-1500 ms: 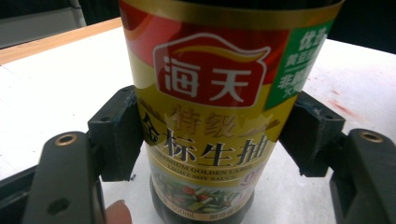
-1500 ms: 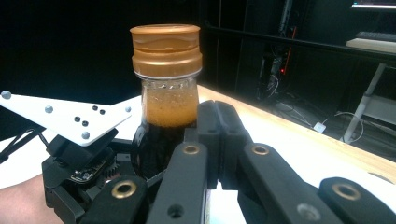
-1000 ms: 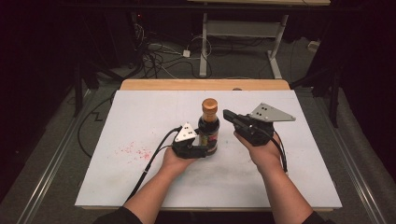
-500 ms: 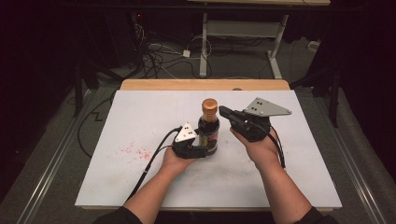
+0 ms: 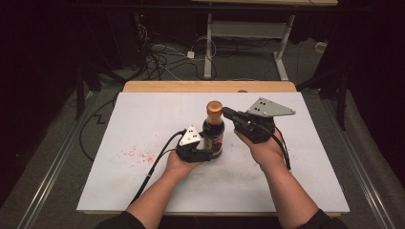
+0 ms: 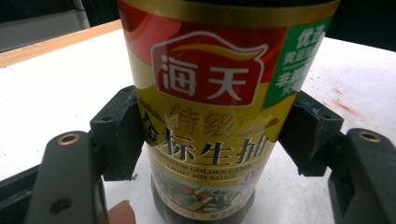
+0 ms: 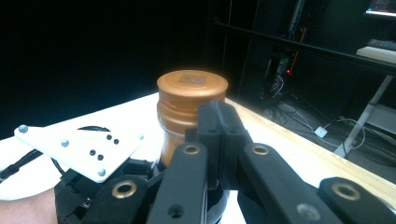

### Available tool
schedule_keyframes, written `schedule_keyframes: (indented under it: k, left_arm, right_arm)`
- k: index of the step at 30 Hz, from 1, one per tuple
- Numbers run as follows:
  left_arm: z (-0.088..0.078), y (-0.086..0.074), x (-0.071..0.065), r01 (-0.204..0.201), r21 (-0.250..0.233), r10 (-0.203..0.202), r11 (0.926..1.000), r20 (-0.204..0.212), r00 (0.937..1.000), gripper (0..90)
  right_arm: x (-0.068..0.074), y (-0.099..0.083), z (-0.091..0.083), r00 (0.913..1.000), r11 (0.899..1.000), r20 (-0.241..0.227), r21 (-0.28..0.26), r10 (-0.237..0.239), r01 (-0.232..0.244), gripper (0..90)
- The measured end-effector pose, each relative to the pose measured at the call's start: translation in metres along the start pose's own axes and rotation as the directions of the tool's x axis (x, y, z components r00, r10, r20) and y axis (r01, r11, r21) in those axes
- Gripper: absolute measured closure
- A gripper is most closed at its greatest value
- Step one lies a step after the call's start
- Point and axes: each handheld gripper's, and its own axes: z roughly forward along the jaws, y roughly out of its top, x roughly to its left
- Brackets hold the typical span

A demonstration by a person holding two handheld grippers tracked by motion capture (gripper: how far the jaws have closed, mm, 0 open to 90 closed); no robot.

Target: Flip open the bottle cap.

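Note:
A dark soy sauce bottle (image 5: 213,136) with a bronze cap (image 5: 214,108) and a yellow and red label (image 6: 212,93) stands upright on the white board (image 5: 143,119). My left gripper (image 5: 210,149) is shut on the bottle's lower body, one pad (image 6: 119,135) pressing on each side of the label. My right gripper (image 5: 226,112) is held level at the right of the bottle's neck. Its jaws are shut together with nothing between them, and their tip (image 7: 218,123) sits just in front of the cap (image 7: 191,95), touching or almost touching it.
The white board lies on a wooden table whose far edge (image 5: 210,86) shows behind it. Red stains (image 5: 138,155) mark the board to the left of the bottle. Cables (image 5: 162,62) and a desk frame (image 5: 248,33) are on the dark floor beyond.
The right gripper has edged left and slightly up, from beside the bottle's shoulder to its neck just under the cap. The left gripper and the bottle have stayed put.

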Motion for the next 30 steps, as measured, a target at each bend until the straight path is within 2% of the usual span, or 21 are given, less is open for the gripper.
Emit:
schedule_keyframes:
  k: [16,30]
  left_arm:
    - [-0.0001,0.0008,-0.0011,-0.004,0.008,0.004,1.0000,-0.008,1.0000,29.6]
    - [0.0000,0.0006,-0.0011,-0.004,0.007,0.004,1.0000,-0.009,0.9999,29.5]
  right_arm:
    - [0.0020,0.0040,-0.0011,0.9997,1.000,0.003,0.014,-0.023,0.023,90.0]
    - [0.0023,0.0063,-0.0005,0.9998,1.000,0.007,0.009,-0.019,0.019,90.0]
